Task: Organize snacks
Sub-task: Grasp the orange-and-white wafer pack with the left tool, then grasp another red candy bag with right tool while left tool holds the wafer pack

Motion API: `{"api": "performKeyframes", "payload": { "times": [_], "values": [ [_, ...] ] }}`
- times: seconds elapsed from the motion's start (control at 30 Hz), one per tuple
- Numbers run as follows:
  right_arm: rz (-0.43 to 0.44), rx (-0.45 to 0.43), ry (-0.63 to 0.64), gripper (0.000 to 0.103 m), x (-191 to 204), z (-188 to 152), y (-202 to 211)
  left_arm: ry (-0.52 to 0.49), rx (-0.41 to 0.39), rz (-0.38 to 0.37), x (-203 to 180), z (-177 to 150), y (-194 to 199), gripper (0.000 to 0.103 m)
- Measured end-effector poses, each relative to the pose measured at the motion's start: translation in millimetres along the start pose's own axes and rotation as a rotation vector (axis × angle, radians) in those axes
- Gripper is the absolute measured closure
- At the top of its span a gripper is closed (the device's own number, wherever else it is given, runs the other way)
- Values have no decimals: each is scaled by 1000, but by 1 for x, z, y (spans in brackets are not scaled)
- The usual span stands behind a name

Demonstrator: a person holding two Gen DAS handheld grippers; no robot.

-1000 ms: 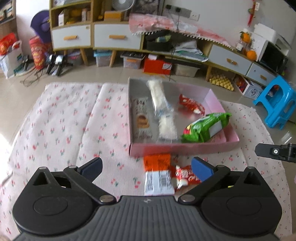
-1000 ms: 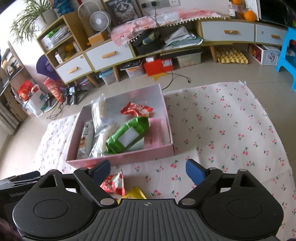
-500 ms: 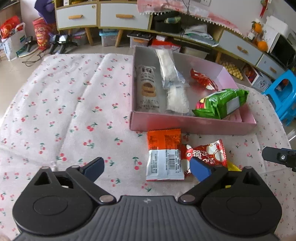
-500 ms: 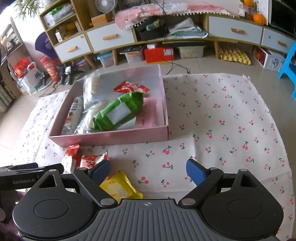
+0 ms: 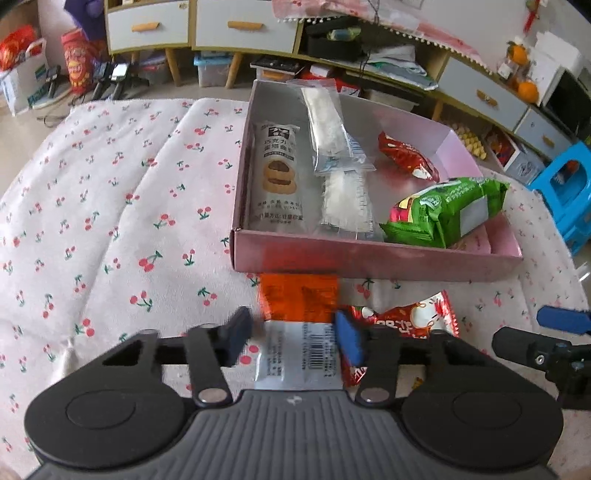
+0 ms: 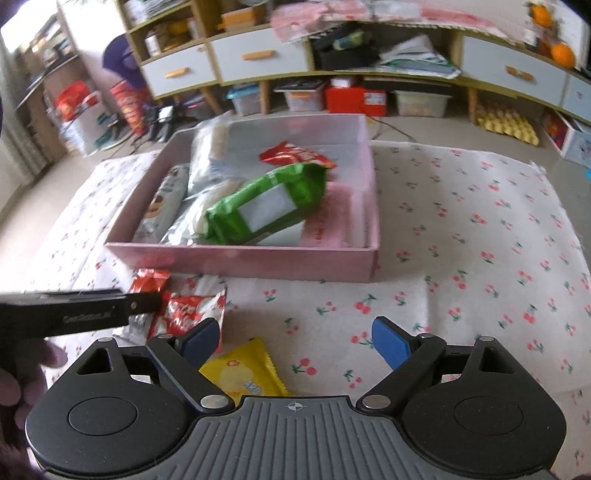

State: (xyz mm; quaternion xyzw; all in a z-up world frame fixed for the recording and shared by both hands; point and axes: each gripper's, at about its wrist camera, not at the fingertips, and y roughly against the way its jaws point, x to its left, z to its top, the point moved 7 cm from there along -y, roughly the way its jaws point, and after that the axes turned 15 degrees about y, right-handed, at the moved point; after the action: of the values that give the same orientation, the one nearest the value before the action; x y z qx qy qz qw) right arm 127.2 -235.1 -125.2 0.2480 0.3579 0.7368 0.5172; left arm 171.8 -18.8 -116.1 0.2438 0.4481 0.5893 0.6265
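Note:
An orange and silver packet (image 5: 299,332) lies on the cloth just in front of the pink box (image 5: 369,264). My left gripper (image 5: 295,338) straddles this packet. Its jaws are closing, and a thin gap shows at the left pad. Beside it lies a red and white packet (image 5: 410,319), and a yellow packet (image 6: 243,373) lies close by. My right gripper (image 6: 295,338) hangs open over bare cloth, its left finger above the yellow packet. The box holds a green bag (image 5: 447,210), a red packet (image 5: 406,157), a cookie sleeve (image 5: 279,177) and clear packs (image 5: 332,133).
Everything sits on a cherry-print cloth (image 5: 110,184) spread on the floor. Low cabinets (image 5: 243,26) with storage bins under them line the far wall. A blue stool (image 5: 565,192) stands off the cloth at the right. A hand (image 6: 22,373) holds the left gripper.
Both grippers have come down toward the cloth. The left jaws have narrowed from wide open to the width of the orange and silver packet. The right jaws stay wide.

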Motion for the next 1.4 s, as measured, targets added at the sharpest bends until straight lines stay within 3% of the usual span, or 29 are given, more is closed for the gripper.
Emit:
{"api": "performKeyframes", "payload": {
  "times": [0.27, 0.63, 0.93, 1.13, 1.4],
  "values": [
    [57, 8, 155, 12, 33, 2, -14, 14, 26, 17, 13, 7, 2, 66],
    [-32, 64, 355, 12, 67, 3, -42, 24, 41, 42, 38, 13, 10, 66],
    [-59, 37, 318, 14, 72, 14, -53, 46, 56, 32, 42, 17, 7, 66],
    [-26, 35, 258, 15, 71, 20, -58, 56, 60, 23, 44, 19, 7, 66],
    [41, 43, 241, 46, 79, 22, -55, 58, 61, 22, 45, 19, 7, 66]
  ]
}}
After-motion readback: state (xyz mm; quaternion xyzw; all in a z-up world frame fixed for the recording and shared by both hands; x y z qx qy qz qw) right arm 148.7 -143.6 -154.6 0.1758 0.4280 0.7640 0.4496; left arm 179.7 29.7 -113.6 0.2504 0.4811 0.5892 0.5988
